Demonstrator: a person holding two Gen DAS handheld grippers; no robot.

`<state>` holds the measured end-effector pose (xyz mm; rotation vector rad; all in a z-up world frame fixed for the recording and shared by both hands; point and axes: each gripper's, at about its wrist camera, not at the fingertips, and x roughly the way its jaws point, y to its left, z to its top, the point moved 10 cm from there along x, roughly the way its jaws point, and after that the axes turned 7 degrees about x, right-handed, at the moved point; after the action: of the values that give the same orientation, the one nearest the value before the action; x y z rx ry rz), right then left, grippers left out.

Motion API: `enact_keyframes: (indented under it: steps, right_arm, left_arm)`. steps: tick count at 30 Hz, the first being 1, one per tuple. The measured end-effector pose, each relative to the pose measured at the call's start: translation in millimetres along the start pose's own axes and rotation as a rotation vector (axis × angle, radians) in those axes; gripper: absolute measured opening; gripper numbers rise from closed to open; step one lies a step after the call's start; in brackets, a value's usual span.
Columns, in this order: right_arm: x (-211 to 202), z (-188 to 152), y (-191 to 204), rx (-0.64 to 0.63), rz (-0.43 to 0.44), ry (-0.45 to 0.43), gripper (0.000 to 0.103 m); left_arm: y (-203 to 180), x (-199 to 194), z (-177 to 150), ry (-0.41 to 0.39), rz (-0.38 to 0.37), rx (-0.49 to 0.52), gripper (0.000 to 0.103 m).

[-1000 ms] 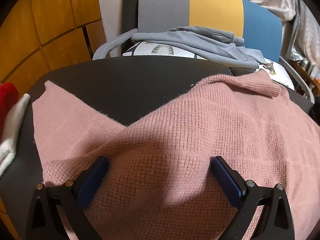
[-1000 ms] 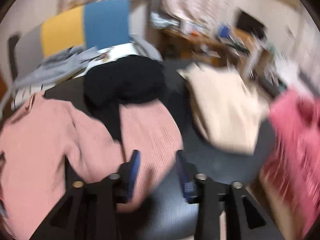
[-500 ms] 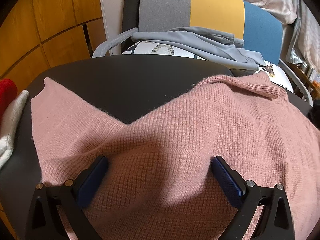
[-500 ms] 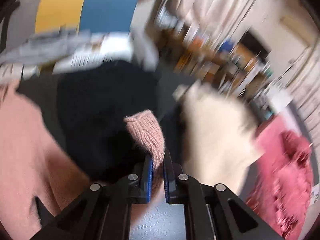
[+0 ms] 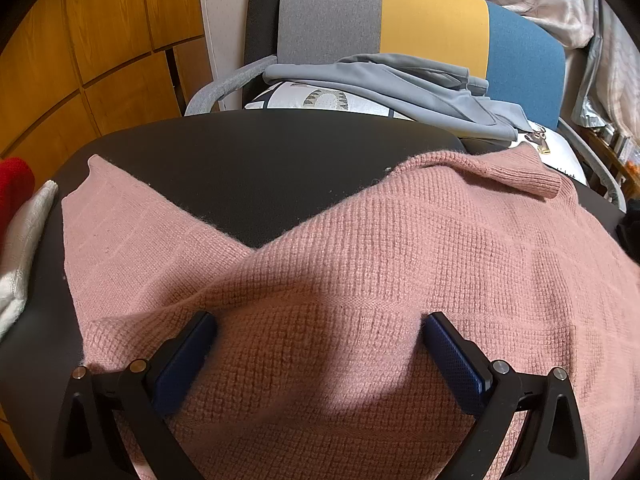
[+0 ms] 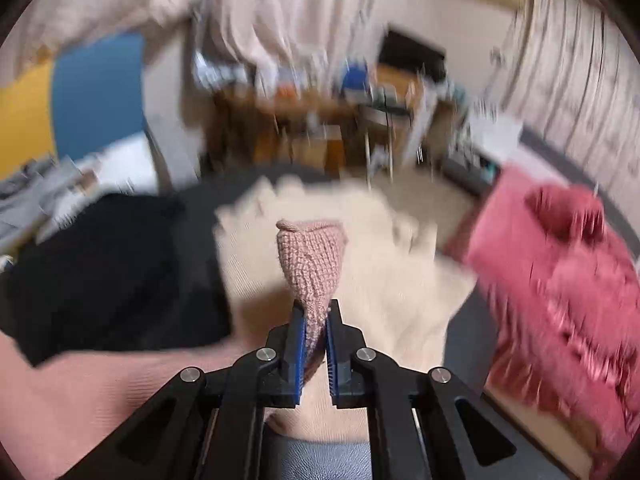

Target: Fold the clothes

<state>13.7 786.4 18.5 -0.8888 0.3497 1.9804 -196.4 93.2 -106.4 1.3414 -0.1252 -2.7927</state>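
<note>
A pink knit sweater (image 5: 400, 240) lies spread on the dark table (image 5: 260, 152), one sleeve reaching out to the left. My left gripper (image 5: 320, 320) stands wide open, both blue pads resting on the knit near its front part. In the right wrist view, my right gripper (image 6: 316, 308) is shut on the sweater's sleeve cuff (image 6: 312, 256), which sticks up bunched between the pads. The sweater's body (image 6: 80, 400) shows at the lower left of that blurred view.
A black garment (image 6: 108, 272), a cream garment (image 6: 380, 280) and a rose-red garment (image 6: 560, 280) lie on the table's right side. A white cloth (image 5: 20, 248) and a red one (image 5: 12, 184) sit at the left edge. Behind is a chair (image 5: 400, 20) with a grey hoodie (image 5: 400, 80).
My right gripper has shut on the pink sleeve cuff and carried it to the right, over the black garment towards the cream one. The left gripper has stayed put.
</note>
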Motion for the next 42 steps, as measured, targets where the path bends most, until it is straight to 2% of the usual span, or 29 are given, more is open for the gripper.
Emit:
enact_keyframes:
  steps: [2,3,4,6,10,12,17,18,21,24,26,28,30,33,35,37,40,42]
  right_arm:
    - [30.0,-21.2,-8.6,0.019,-0.032,0.095,0.015]
    - [35.5,-26.8,-17.4,0.036,-0.059,0.116,0.023]
    - [40.8,-32.4,-26.2,0.053,-0.085,0.136,0.023]
    - [26.1,-33.2,-53.3,0.142,-0.188,0.091,0.024]
    - [-47.0,-25.4,-77.5,0.419,-0.149,-0.156,0.027]
    - [-71.4,-26.5,-31.5,0.384,0.076,-0.174,0.029]
    - [-121.9,-94.1,167.1,0.002,0.497,0.022,0.029]
    - [-125.0,-110.3,203.9,-0.05,0.559,0.057,0.029]
    - [-154.4,-174.3,318.1,-0.215,0.696,0.156,0.029]
    - [-171.1,-227.6,391.6,-0.284,0.784,0.24,0.029]
    - [-180.1,-251.3,423.6,-0.32,0.82,0.264,0.029]
    - [-182.8,-269.6,448.2,-0.412,0.769,0.237,0.029]
    - [-187.7,-282.3,461.4,-0.542,0.666,0.092,0.031]
    - [-192.6,-292.8,466.1,-0.651,0.557,-0.044,0.032]
    - [-191.0,-293.2,466.2,-0.671,0.53,-0.069,0.032]
    - [-193.6,-304.3,467.0,-0.66,0.54,-0.063,0.032]
    - [-194.7,-298.8,462.4,-0.616,0.585,-0.028,0.033]
    - [-194.5,-298.0,460.3,-0.601,0.604,-0.015,0.033]
  left_arm:
    - [0.1,0.0,-0.1,0.0,0.0,0.001,0.103]
    - [0.1,0.1,-0.3,0.0,0.002,0.001,0.103]
    - [0.0,0.2,-0.4,0.0,0.003,0.003,0.103]
    - [0.1,0.4,-0.5,0.0,0.004,0.003,0.103]
    - [1.1,0.8,0.0,0.002,0.006,0.005,0.103]
    - [1.0,1.1,0.5,0.004,0.01,0.007,0.103]
    - [1.1,1.0,0.3,0.004,0.011,0.007,0.103]
    - [1.2,0.9,0.3,0.005,0.009,0.006,0.103]
    - [1.5,-0.2,2.1,0.027,-0.023,0.011,0.103]
    - [1.6,-5.7,8.5,0.071,-0.124,0.063,0.103]
    - [14.7,-13.6,16.7,0.082,-0.181,0.06,0.103]
    - [46.4,-19.5,30.0,0.068,-0.167,0.01,0.103]
    - [86.7,-17.7,42.8,0.055,-0.115,-0.03,0.103]
    - [148.9,-5.5,59.1,0.056,0.0,-0.062,0.103]
    - [196.2,10.1,68.4,0.076,0.107,-0.061,0.103]
    - [231.4,27.0,69.6,0.117,0.182,-0.037,0.103]
    - [263.6,56.2,67.6,0.206,0.244,0.018,0.103]
    - [273.5,69.0,65.3,0.239,0.267,0.043,0.103]
